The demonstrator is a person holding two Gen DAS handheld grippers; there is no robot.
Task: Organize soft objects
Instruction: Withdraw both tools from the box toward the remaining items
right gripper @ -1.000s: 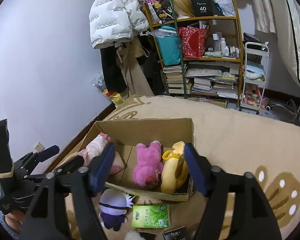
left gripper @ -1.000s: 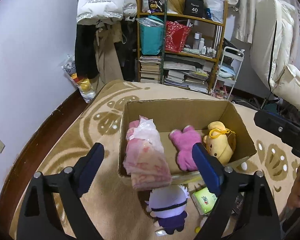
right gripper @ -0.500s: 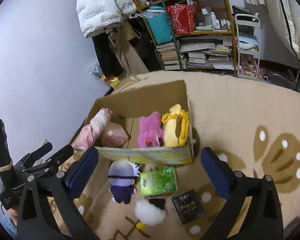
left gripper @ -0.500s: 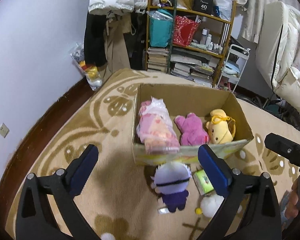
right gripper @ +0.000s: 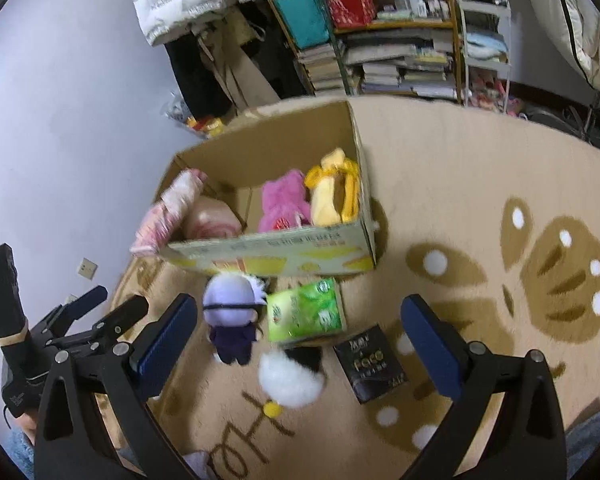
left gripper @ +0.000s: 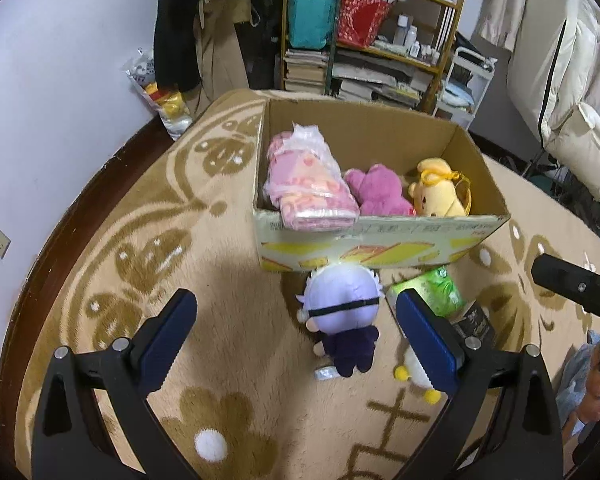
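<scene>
Cardboard box (left gripper: 380, 240) on rug (left gripper: 228, 272): I count pink bundle (left gripper: 308, 184), pink plush (left gripper: 376, 192), yellow plush (left gripper: 440, 196) inside; purple-haired doll (left gripper: 340, 312), green pack (right gripper: 306, 314) before it; my left gripper (left gripper: 296, 332), right gripper (right gripper: 300, 334): jaws just opened wide, empty

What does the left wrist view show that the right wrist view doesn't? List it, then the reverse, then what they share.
Only the left wrist view: the padded cream chair at right, and the pink wrapped bundle's top face.

Only the right wrist view: the black packet in full, the whole white fluffy toy, and the left gripper from the side.

Both: the cardboard box with the pink plush and yellow plush inside, the purple-haired doll, the green tissue pack, the shelf, the rug, and open, empty jaws.
</scene>
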